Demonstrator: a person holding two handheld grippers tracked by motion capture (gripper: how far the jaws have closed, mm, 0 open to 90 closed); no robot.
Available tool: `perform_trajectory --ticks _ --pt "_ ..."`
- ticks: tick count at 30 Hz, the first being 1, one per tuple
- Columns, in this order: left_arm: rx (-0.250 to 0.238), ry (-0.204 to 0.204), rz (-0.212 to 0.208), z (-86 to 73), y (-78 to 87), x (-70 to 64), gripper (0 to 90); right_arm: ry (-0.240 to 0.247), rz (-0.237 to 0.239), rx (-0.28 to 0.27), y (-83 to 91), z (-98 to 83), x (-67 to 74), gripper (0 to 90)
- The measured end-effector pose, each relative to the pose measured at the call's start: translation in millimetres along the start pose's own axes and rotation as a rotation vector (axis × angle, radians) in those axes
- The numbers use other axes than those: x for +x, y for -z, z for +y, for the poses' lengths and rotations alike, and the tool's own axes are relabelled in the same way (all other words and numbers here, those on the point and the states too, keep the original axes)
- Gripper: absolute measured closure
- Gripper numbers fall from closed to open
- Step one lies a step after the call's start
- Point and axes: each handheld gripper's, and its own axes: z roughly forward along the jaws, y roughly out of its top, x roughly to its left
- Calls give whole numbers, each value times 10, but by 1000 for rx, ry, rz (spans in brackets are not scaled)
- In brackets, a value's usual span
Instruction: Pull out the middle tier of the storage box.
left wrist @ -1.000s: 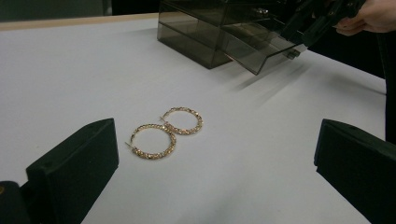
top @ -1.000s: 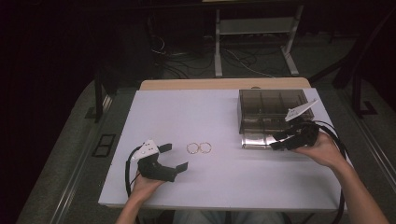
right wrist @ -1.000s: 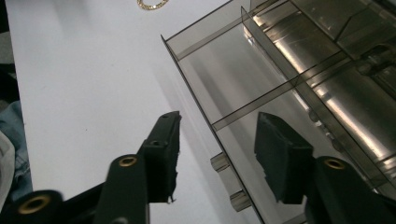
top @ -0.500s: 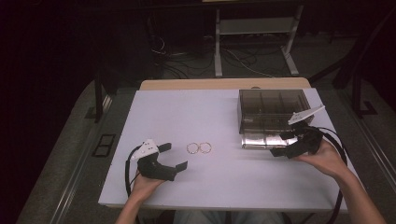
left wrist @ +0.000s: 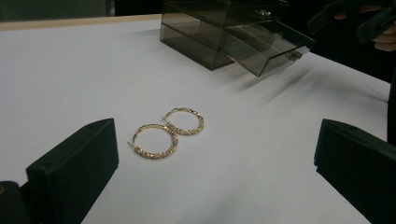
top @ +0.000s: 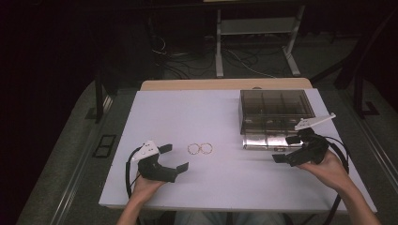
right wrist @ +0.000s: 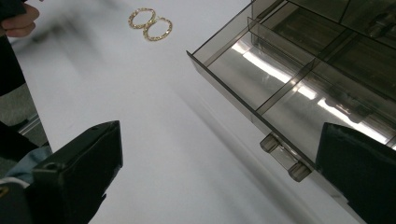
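Left hand-held gripper [top: 176,158]: low on desk [top: 225,187], jaws wide, aimed at earrings [top: 200,148].
Right hand-held gripper [top: 285,150]: beside drawer [top: 263,140] handle, jaws just opened wide, empty.

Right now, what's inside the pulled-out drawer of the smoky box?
The open drawer shows divided compartments with nothing in them; its back part is hidden under the box. Both hoop earrings lie on the table.
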Motion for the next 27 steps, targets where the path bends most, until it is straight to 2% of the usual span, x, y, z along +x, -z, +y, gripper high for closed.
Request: perform_trajectory --ticks 12,27 --pt "-1 -2 0 0 6 1 0 -25 -4 -56 -54 -204 105 2" --pt "3 -5 -1 -1 6 -1 0 -28 4 -120 -113 -377 154 2"
